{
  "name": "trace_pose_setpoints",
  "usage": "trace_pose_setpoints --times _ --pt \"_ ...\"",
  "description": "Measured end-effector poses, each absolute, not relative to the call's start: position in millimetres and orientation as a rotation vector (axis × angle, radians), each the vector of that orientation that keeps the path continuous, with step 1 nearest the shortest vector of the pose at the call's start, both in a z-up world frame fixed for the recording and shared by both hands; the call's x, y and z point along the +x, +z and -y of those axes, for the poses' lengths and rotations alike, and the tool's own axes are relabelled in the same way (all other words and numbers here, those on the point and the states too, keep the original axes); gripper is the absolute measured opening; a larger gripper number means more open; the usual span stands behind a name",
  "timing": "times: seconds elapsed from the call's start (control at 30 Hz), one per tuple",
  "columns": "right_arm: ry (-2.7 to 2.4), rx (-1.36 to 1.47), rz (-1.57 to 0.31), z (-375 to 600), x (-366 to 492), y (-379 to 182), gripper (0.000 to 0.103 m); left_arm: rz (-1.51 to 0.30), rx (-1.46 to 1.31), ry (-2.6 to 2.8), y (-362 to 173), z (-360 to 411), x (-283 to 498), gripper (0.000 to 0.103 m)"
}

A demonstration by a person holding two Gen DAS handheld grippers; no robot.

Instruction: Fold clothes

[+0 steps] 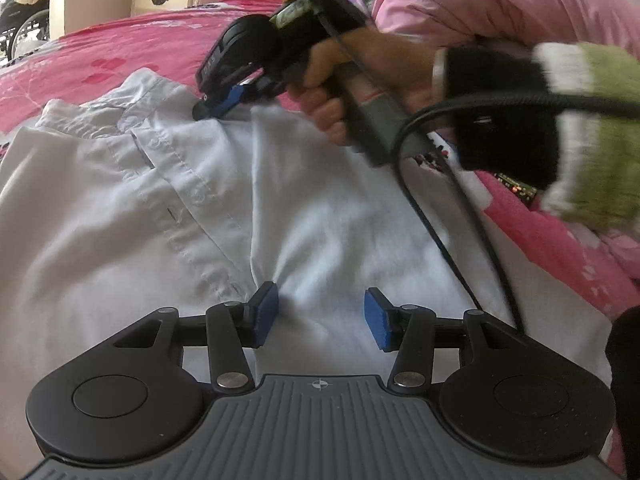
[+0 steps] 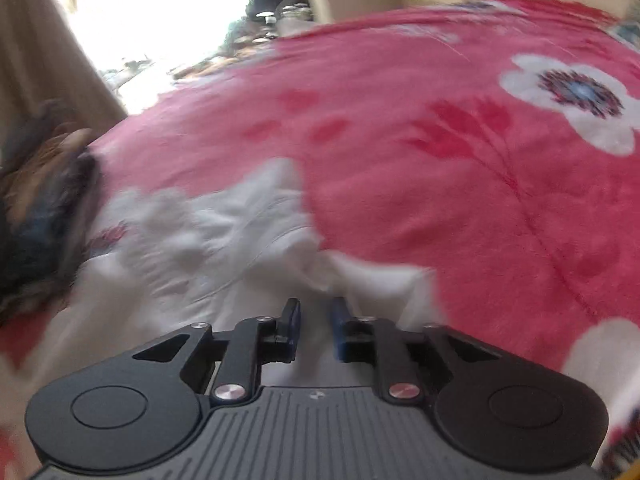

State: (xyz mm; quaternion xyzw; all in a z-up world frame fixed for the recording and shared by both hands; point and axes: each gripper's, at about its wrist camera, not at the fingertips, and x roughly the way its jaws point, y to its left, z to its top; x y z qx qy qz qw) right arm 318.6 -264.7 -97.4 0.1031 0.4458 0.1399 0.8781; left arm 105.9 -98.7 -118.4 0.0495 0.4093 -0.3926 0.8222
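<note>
A: How do the left gripper (image 1: 320, 318) fingers stand?

B: Well apart, pads just over the white shirt (image 1: 160, 208) spread on the pink bed (image 1: 120, 52); touch cannot be told.

A: And the right gripper (image 2: 316, 326)?

B: Its fingers stand nearly together with a narrow gap, white cloth under them. Whether they pinch the shirt, the blur hides.

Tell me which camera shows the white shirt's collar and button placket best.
The left wrist view: the white shirt lies sharp and close, with collar and stitched placket clearly readable on the pink blanket. The right wrist view is motion-blurred; it shows only a crumpled white edge of the shirt, no readable placket.
</note>
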Motion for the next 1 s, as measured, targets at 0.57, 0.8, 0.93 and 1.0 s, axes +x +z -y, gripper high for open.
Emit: trace_pose_setpoints --times 0.57,0.8,0.93,1.0 --pt "0.341 0.509 -1.019 273 407 -92 0.050 -0.850 0.081 -0.873 -121 93 102 0.054" --pt "0.468 0.371 -1.067 246 427 -88 0.003 -0.844 0.088 -0.876 -123 94 103 0.054" --pt "0.582 0.345 -0.855 243 409 -69 0.002 -0.843 0.092 -0.873 -124 95 102 0.055" --pt "0.576 0.342 -0.819 245 406 -72 0.002 -0.844 0.092 -0.872 -123 95 103 0.055"
